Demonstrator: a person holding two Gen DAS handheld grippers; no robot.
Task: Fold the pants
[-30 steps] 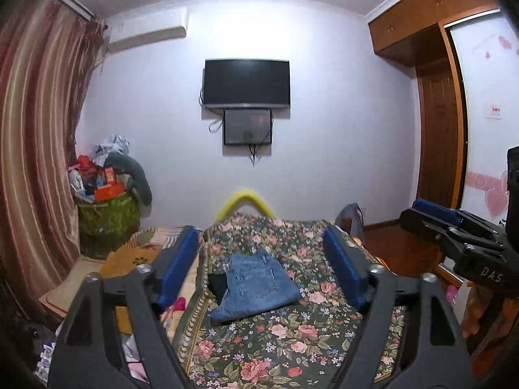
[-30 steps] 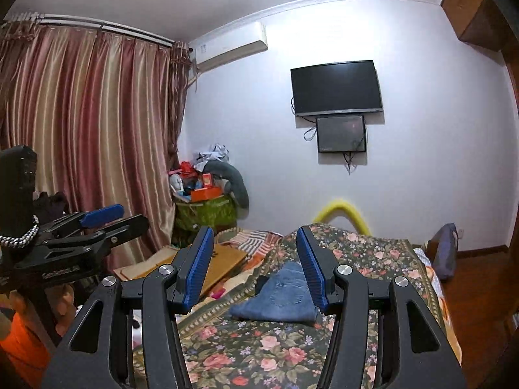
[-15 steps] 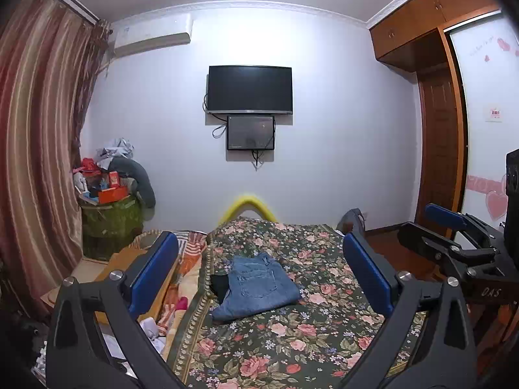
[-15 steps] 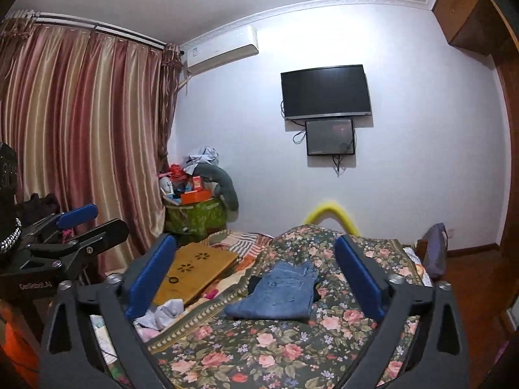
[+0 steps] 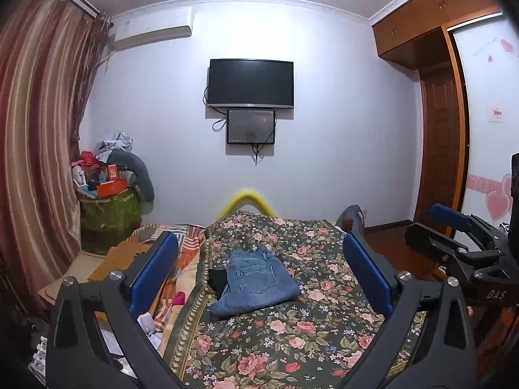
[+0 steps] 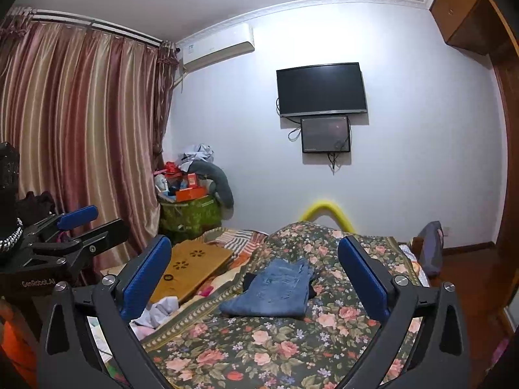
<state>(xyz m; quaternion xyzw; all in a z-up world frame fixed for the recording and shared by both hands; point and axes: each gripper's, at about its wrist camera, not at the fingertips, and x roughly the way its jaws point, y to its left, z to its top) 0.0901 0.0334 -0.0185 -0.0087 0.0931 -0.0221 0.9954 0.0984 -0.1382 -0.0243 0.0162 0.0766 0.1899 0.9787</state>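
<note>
Looking down the bed, I see the jeans lying already folded on the flowered cover, well ahead of both tongs. Left tongs and right tongs gape empty. Denim should handle limp but weighty; I'd pinch the thick folded edges.

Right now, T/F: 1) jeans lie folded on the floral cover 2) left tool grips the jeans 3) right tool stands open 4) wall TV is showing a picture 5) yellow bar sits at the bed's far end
1) The jeans lie folded on the floral cover: true.
2) False: the left tool is open, clear of them.
3) The right tool stands open, empty: true.
4) False: the TV screen is dark.
5) The yellow bar arches at the far end: true.
</note>
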